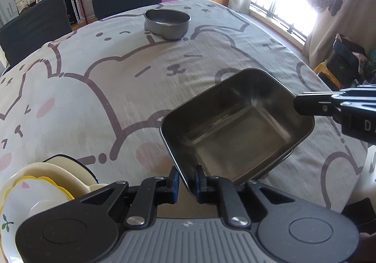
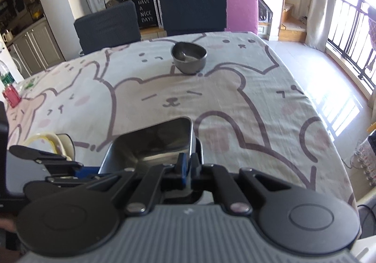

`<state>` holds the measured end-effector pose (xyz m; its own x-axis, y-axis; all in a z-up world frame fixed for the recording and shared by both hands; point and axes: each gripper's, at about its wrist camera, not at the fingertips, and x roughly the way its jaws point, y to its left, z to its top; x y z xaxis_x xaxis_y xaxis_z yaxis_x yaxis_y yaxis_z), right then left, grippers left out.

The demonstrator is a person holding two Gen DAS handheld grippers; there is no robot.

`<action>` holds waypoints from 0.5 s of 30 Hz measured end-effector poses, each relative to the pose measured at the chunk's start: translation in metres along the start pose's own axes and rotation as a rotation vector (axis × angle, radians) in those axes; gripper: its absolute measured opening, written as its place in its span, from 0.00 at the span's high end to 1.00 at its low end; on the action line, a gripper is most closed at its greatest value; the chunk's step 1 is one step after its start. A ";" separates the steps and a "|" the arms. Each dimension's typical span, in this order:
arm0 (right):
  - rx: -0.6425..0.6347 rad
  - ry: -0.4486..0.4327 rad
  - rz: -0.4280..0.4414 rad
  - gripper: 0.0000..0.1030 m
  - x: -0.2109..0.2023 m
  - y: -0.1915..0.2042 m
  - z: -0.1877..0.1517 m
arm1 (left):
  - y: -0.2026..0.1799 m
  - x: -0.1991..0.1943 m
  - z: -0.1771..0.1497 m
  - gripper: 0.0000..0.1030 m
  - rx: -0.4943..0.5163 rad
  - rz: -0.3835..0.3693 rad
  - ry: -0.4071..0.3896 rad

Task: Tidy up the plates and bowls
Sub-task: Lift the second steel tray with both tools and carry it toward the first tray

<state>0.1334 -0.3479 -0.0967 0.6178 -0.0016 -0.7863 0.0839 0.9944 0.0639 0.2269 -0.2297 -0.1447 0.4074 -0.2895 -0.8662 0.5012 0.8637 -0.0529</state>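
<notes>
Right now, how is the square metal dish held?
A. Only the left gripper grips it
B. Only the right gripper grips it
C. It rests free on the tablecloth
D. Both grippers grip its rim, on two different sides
D: the left gripper is shut on the near rim of the square metal dish, and the right gripper clamps another side of the rim.

A home dining area is shown: a bear-print cloth [image 2: 211, 103] over the tabletop, dining chairs [image 2: 192, 11], kitchen cabinets [image 2: 35, 44] and stairs [image 2: 282, 4].
</notes>
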 end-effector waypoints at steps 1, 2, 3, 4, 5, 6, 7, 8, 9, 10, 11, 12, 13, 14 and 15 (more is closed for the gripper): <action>-0.005 0.008 -0.007 0.96 0.002 0.000 0.000 | -0.001 0.001 0.000 0.86 0.004 0.003 0.004; -0.011 0.014 -0.011 0.96 0.003 0.001 0.000 | -0.001 0.003 0.000 0.86 0.005 0.005 0.006; -0.015 0.020 -0.016 0.96 0.004 0.002 -0.001 | -0.001 0.004 0.000 0.86 0.006 0.007 0.009; -0.021 0.025 -0.022 0.96 0.006 0.002 -0.001 | -0.001 0.005 0.000 0.86 0.007 0.010 0.011; -0.027 0.029 -0.028 0.96 0.007 0.003 -0.001 | -0.001 0.005 0.000 0.86 0.009 0.014 0.012; -0.035 0.035 -0.035 0.96 0.008 0.004 -0.001 | -0.002 0.006 0.000 0.86 0.008 0.016 0.012; -0.041 0.042 -0.040 0.96 0.010 0.005 -0.001 | -0.001 0.006 0.001 0.86 0.007 0.016 0.012; -0.045 0.050 -0.044 0.96 0.012 0.006 -0.001 | -0.001 0.005 0.001 0.86 0.007 0.015 0.011; -0.049 0.058 -0.047 0.96 0.014 0.006 -0.002 | -0.001 0.005 0.001 0.86 0.008 0.015 0.011; -0.050 0.064 -0.048 0.96 0.015 0.006 -0.002 | -0.002 0.005 0.001 0.86 0.010 0.015 0.011; -0.049 0.068 -0.047 0.96 0.016 0.005 -0.002 | -0.002 0.005 0.000 0.86 0.011 0.014 0.011; -0.046 0.072 -0.045 0.96 0.016 0.004 -0.002 | -0.002 0.005 0.000 0.86 0.012 0.013 0.011; -0.046 0.077 -0.044 0.96 0.017 0.004 -0.002 | -0.002 0.005 0.000 0.86 0.011 0.011 0.011; -0.047 0.082 -0.045 0.96 0.018 0.003 -0.002 | -0.002 0.005 0.000 0.86 0.011 0.011 0.012; -0.046 0.088 -0.046 0.96 0.019 0.003 -0.002 | -0.002 0.005 0.000 0.86 0.012 0.010 0.011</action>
<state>0.1438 -0.3448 -0.1132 0.5425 -0.0400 -0.8391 0.0730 0.9973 -0.0004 0.2278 -0.2323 -0.1487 0.4039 -0.2758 -0.8723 0.5061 0.8617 -0.0381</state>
